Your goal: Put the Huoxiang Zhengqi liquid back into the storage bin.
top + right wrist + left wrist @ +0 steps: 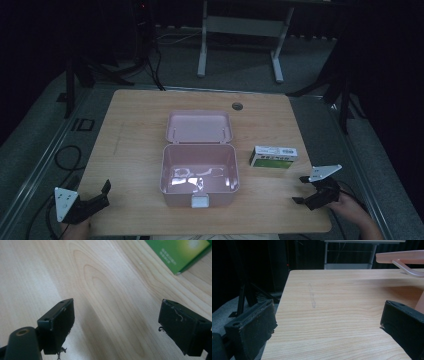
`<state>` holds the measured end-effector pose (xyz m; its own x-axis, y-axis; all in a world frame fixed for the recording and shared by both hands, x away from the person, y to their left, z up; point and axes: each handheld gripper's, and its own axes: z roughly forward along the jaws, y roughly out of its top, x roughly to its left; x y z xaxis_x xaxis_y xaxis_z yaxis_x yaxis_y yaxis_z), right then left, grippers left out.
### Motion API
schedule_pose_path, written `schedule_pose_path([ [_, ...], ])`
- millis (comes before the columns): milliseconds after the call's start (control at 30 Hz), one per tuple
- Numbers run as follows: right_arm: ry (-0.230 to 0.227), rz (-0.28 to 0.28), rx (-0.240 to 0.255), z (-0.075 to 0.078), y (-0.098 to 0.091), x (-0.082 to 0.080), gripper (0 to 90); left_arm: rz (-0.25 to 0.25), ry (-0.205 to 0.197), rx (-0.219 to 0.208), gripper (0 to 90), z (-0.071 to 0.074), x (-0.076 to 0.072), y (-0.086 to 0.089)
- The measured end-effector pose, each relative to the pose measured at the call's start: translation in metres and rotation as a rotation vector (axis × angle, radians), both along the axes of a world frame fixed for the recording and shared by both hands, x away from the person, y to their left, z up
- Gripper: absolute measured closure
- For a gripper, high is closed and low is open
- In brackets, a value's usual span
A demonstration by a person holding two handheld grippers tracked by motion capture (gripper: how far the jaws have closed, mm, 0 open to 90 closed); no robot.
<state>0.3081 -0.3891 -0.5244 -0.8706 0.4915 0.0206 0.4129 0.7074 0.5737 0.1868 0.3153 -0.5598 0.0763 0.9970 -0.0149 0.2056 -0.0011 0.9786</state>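
Dark room, wooden table (130, 150). Green medicine box (273, 157) lay just ahead of the right gripper (301, 190), jaws apart, likely lined up to grab it. Left gripper (106, 192) idled, jaws apart, beside the open pink case (198, 176), presumably the drop target.

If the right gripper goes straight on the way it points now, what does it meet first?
Probably the green and white box. The right gripper, jaws open, looks along bare table towards it, though the box lies a little to the side, so it might pass by.
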Motion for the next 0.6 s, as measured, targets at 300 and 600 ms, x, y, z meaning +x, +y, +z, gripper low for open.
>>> schedule_pose_path([
  [300,0.039,0.099,-0.117,0.014,0.014,0.004,13.9,0.001,0.001,-0.002,0.2,0.0,0.0,0.0],
  [600,0.154,0.188,-0.278,0.026,0.034,0.007,13.9,0.0,0.001,-0.002,0.2,0.0,0.0,0.0],
])
